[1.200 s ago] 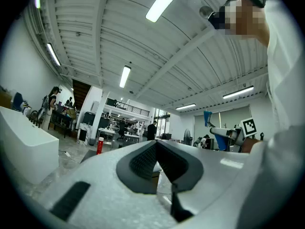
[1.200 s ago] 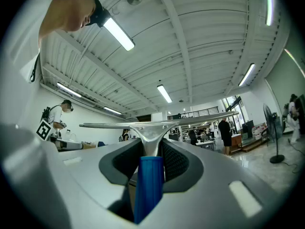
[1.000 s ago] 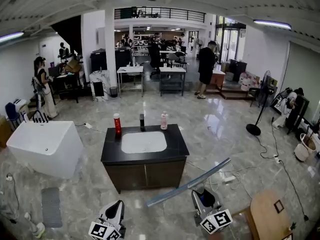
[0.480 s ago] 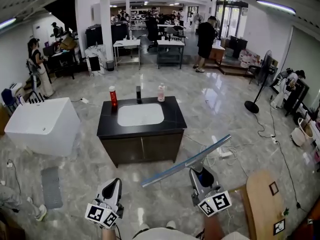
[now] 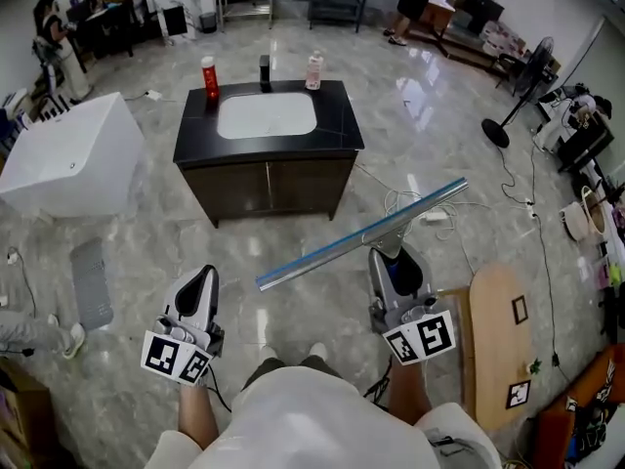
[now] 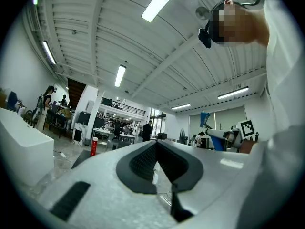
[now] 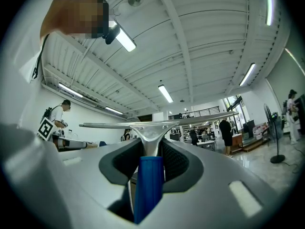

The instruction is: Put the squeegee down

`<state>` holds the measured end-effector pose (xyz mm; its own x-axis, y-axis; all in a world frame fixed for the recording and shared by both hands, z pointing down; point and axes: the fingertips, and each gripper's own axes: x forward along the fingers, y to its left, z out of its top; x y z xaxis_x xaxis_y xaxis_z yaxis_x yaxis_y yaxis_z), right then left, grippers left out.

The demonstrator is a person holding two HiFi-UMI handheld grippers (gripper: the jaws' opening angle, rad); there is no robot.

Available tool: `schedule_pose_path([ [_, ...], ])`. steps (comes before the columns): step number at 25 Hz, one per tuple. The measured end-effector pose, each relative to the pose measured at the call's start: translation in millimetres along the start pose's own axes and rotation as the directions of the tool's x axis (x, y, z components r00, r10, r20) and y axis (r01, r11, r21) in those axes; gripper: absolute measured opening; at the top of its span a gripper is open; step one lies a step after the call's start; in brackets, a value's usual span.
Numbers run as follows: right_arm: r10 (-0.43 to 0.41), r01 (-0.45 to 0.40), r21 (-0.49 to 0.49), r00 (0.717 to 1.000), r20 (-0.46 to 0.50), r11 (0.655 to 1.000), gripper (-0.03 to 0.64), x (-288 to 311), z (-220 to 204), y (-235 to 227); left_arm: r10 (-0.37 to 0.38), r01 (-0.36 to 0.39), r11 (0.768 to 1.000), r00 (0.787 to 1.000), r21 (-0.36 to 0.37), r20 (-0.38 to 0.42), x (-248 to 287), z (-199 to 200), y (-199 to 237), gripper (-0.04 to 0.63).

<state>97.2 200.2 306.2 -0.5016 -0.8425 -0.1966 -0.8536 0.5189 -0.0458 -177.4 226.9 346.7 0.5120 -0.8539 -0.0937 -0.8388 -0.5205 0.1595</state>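
Squeegee [image 5: 361, 234] aloft over the floor [image 5: 322, 198], its blue handle [image 7: 148, 185] pinched by the right gripper [image 5: 389, 259]; left gripper [image 5: 199, 279] pressed together, empty. Setting it down well likely means lowering the long blade [image 5: 312, 260] level onto a surface before loosening.

Black counter [image 5: 337, 125] with sink [image 5: 266, 115], red bottle [image 5: 209, 76], pink bottle [image 5: 313, 69]

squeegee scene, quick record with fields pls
squeegee: in the air, blade tilted, over the floor
held by: right gripper, shut on the blue handle
left gripper: shut, nothing in it
ahead: black sink cabinet with a red bottle
task: not yet put down
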Motion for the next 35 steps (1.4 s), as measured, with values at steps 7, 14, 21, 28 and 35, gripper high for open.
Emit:
schedule_pose_path([
  [7,0.007,-0.007,0.006,1.000,-0.005,1.000,0.137,0,-2,0,0.001,-0.001,1.000,1.000,0.001,-0.004,0,1,-2,0.002],
  [14,0.028,-0.030,0.076,0.999,0.021,0.997,0.144,0,0,-1,0.002,-0.002,1.000,1.000,0.004,-0.007,2,1,-4,0.002],
  [21,0.040,-0.039,0.056,0.999,-0.010,0.998,0.146,1,-12,-17,0.009,-0.008,1.000,1.000,0.005,-0.018,19,-8,-11,0.002],
  [28,0.057,-0.056,0.030,0.998,-0.020,0.998,0.146,1,-15,-60,0.025,-0.025,1.000,1.000,0.005,-0.014,56,-18,-32,0.002],
  [35,0.069,-0.067,0.052,0.997,-0.021,0.996,0.146,8,-23,-100,0.042,-0.042,0.999,0.999,-0.003,-0.015,91,-30,-49,0.002],
])
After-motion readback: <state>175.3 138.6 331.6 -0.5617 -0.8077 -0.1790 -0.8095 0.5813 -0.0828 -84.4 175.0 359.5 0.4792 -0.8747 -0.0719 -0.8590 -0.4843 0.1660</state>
